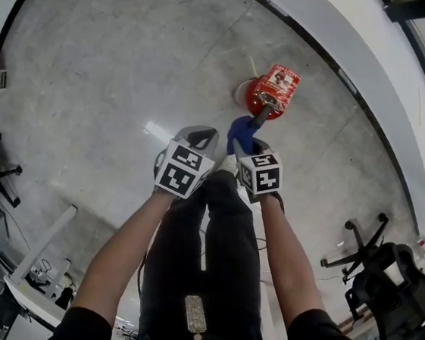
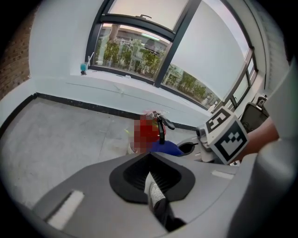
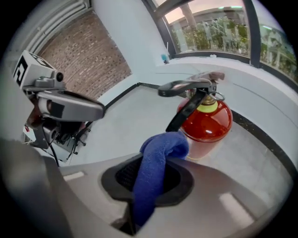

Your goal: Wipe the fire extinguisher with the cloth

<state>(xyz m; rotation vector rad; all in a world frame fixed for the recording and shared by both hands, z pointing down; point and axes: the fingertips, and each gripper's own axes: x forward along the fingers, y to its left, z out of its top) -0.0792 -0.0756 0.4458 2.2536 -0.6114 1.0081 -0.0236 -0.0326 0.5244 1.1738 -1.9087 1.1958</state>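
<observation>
One fire extinguisher [image 3: 205,123] is seen, red, with a black lever and a black hose at its top. It stands upright on the grey floor [image 1: 116,78], close to the black skirting of a curved white wall [image 1: 349,44]. One blue cloth [image 3: 156,176] is counted, and two grippers, each carrying one marker cube.

The cloth is grasped by the fingers of the right gripper [image 1: 253,143]. One end is drawn down between them and the other is bunched above them, just beside the lower body of the extinguisher. Whether cloth and extinguisher touch cannot be told. In the right gripper view the black hose hangs down between the bunched cloth and the red body.

The fingers of the left gripper [image 2: 156,190] are clenched together with nothing between them. This gripper is held close beside the right one, a little farther from the extinguisher, and both are pointed steeply down toward the floor.

A large window [image 2: 139,51] with dark frames is set above the white wall, and one small blue-green object [image 2: 84,68] stands on its ledge. A brick wall [image 3: 88,56] is seen at the far side. Office chairs [image 1: 382,284] are placed at the right edge of the head view, well apart from the extinguisher.
</observation>
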